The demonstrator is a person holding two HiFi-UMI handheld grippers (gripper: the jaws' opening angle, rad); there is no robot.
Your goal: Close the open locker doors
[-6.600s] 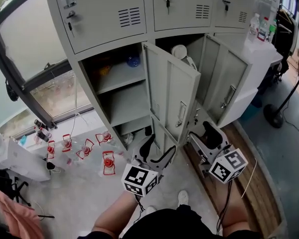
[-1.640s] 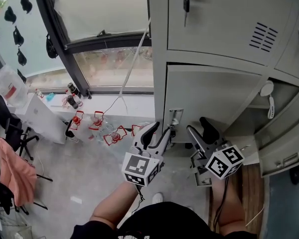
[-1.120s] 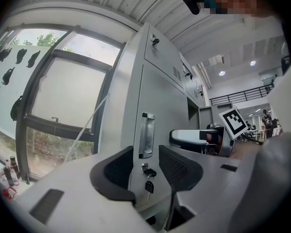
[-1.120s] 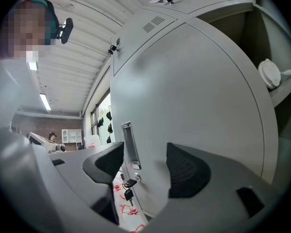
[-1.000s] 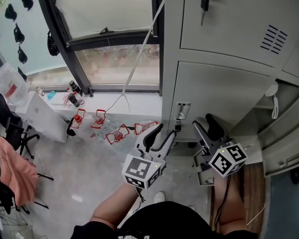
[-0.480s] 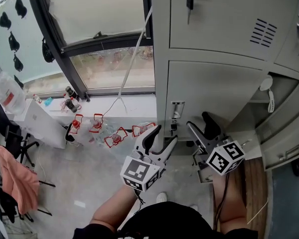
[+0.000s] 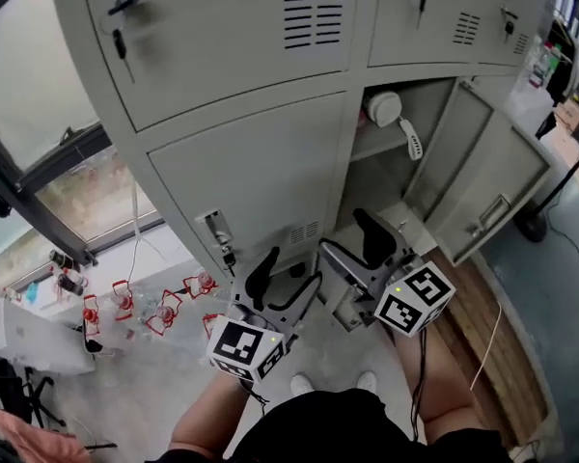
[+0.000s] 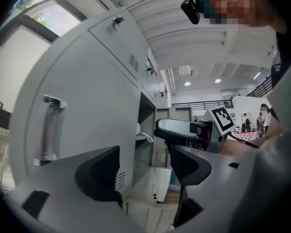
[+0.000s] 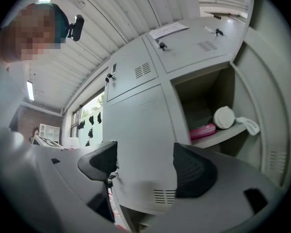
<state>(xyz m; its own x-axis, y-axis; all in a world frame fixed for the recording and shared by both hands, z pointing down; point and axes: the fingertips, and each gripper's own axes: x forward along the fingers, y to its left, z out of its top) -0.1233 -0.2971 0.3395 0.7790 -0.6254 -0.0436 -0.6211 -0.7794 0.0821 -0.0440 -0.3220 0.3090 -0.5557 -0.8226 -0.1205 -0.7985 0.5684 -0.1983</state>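
Note:
The lower left locker door [image 7: 261,181] stands shut, its handle [image 7: 215,230] just above my left gripper [image 7: 289,270]. The middle lower locker is open, and its door [image 7: 487,177] swings out to the right. A white round object [image 7: 386,109] lies on its shelf, with a pink thing [image 9: 203,131] beside it. My left gripper [image 8: 143,171] hangs in front of the shut door with its jaws opening and nothing between them. My right gripper [image 7: 352,239] is below the open compartment, and its jaws [image 9: 145,166] are also opening on nothing.
Upper locker doors [image 7: 212,37] are shut, with keys in their locks. Red-framed bottles [image 7: 125,302] stand on the floor at the left below a window [image 7: 39,172]. A wooden floor strip [image 7: 482,336] and a fan base [image 7: 533,222] lie to the right.
The lower left door, open at first, is now shut. The view has swung right to take in the open middle locker. Both grippers' jaws have spread wider.

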